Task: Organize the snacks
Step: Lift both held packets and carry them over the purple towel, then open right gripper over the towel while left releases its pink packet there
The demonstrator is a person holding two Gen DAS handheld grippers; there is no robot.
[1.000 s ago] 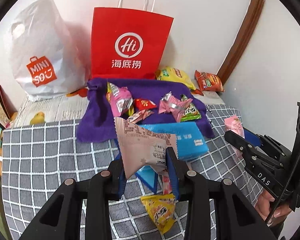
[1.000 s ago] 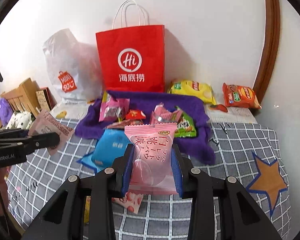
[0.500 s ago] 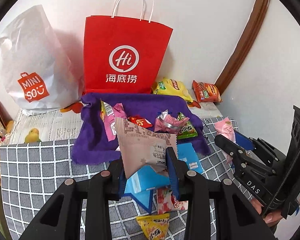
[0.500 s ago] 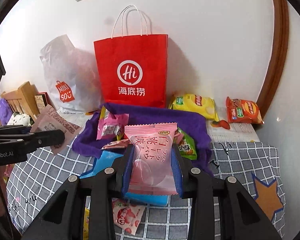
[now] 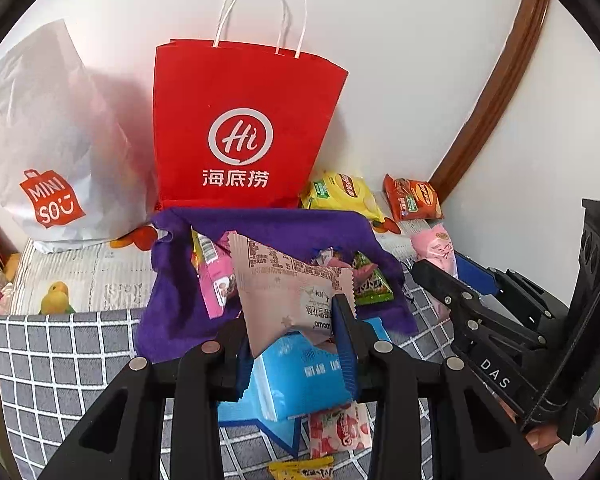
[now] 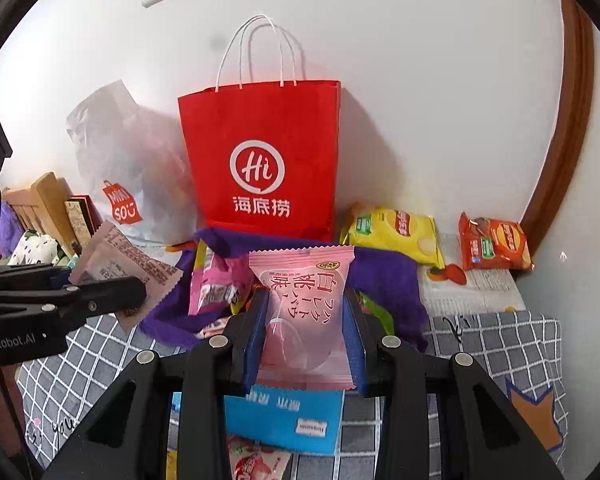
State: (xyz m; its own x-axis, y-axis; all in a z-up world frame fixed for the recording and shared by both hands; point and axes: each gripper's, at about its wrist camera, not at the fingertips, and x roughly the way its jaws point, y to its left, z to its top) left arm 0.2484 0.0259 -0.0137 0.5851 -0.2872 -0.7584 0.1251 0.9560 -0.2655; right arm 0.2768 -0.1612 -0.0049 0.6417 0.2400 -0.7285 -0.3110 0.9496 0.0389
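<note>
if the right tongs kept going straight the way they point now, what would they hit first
Most likely the purple cloth with its pile of snacks, directly beyond the pink packet that the right tongs hold. The red paper bag stands farther behind. Fisheye depth is unclear, so this is a judgement.

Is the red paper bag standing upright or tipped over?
Upright. The red paper bag stands on its base against the wall, mouth up, its handles rising above the rim.

a checked cloth point(image 5: 60, 352) covers the surface; on it lie a purple towel point(image 5: 172, 320) mid-frame, a blue packet point(image 6: 284, 420) at bottom, chip bags point(image 6: 392, 232) at right.
</note>
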